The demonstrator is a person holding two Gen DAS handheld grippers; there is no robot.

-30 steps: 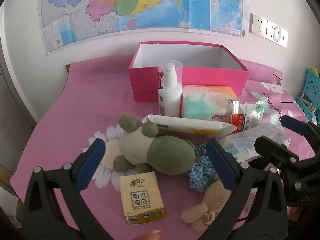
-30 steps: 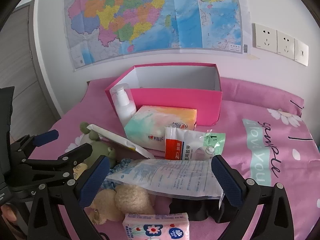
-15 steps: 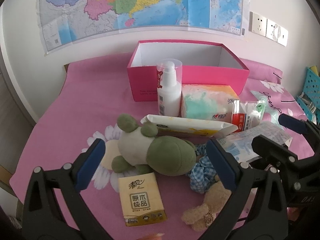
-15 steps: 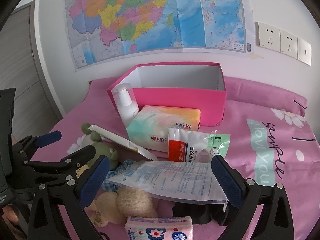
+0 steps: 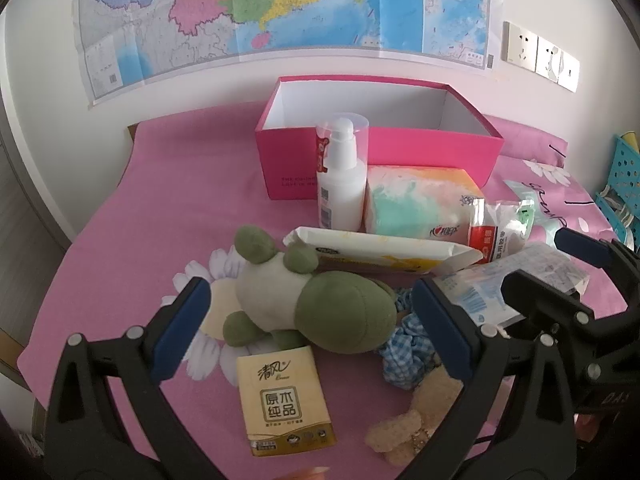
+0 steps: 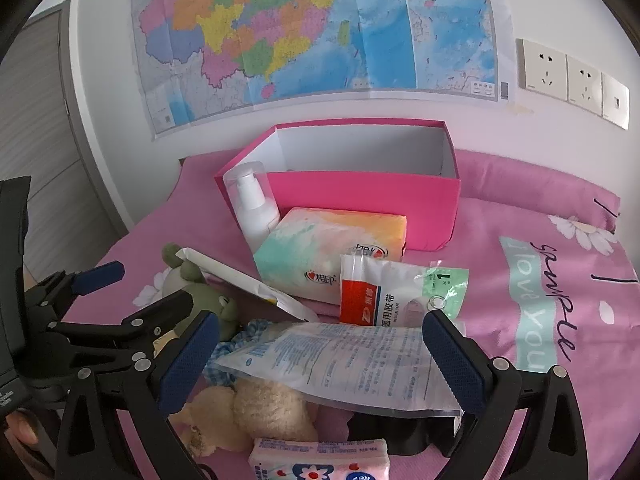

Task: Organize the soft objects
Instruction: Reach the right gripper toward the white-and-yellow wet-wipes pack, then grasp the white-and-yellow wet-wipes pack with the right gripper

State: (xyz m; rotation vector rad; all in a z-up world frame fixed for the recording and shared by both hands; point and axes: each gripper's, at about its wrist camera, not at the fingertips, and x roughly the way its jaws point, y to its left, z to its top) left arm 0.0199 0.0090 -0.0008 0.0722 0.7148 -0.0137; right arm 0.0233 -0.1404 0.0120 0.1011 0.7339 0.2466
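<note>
Left hand-held gripper (image 5: 306,334): jaws spread wide, holding nothing, poised over the green frog plush toy (image 5: 316,300), which lies on its side between the blue pads without touching them.
Right hand-held gripper (image 6: 320,354): jaws spread wide, empty, hovering above a clear printed plastic pouch (image 6: 340,364).
Surface: a bed with a pink sheet (image 5: 176,208).
Pink box (image 5: 380,148): open and white inside, at the far side against the wall.
Before the box: a white pump bottle (image 5: 340,184) standing upright, just beside a pastel tissue pack (image 5: 416,204).
Near the frog: a yellow pocket tissue pack (image 5: 282,402), a blue gingham scrunchie (image 5: 408,348), a small beige teddy bear (image 5: 416,420).
Right of the tissues: a medical tape packet (image 6: 396,296).
Wall: a coloured map (image 6: 320,32).
</note>
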